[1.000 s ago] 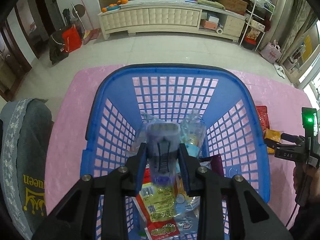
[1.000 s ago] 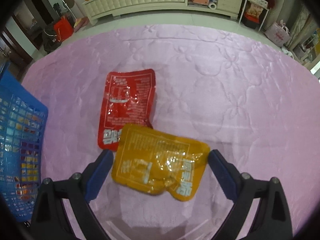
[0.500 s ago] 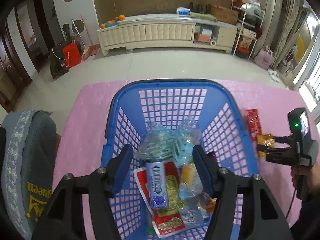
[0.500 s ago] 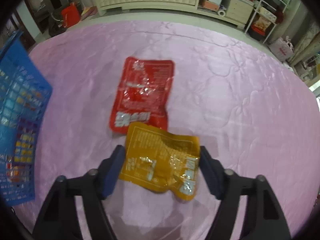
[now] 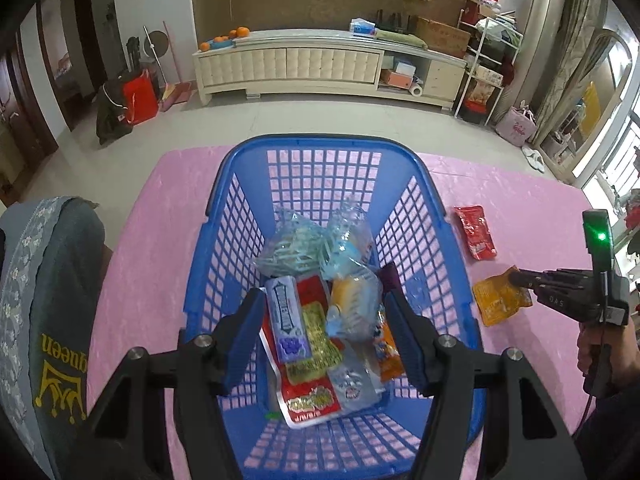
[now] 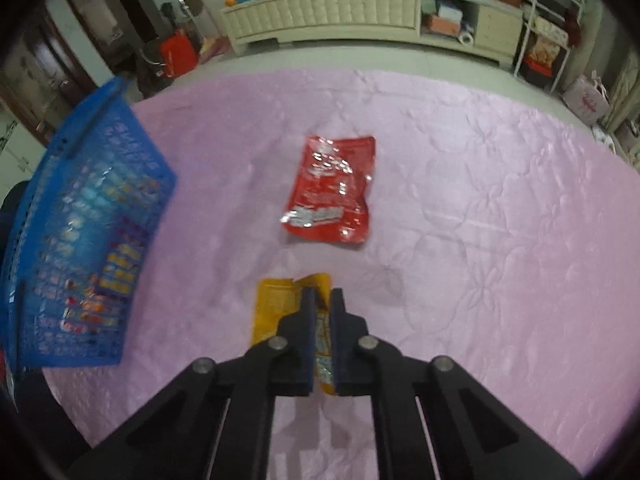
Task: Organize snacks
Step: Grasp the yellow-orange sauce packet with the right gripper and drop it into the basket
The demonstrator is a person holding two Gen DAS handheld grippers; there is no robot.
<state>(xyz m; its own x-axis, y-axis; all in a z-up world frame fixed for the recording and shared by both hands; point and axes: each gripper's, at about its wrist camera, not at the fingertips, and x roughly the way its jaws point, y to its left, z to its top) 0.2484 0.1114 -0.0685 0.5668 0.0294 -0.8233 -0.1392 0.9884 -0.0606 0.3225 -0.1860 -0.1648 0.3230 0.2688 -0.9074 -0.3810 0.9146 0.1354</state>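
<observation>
A blue lattice basket (image 5: 316,160), a pink quilted cloth (image 6: 480,200), and red (image 6: 332,188) and orange (image 6: 276,304) packets are seen.

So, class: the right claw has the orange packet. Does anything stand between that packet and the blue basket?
Nothing visible does. The right claw is shut on the orange packet; only bare pink tablecloth lies between it and the blue basket. The red packet lies farther off, out of the way.

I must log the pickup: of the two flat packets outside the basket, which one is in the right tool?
The orange packet, pinched by the right tool. The red packet lies untouched on the pink cloth.
</observation>
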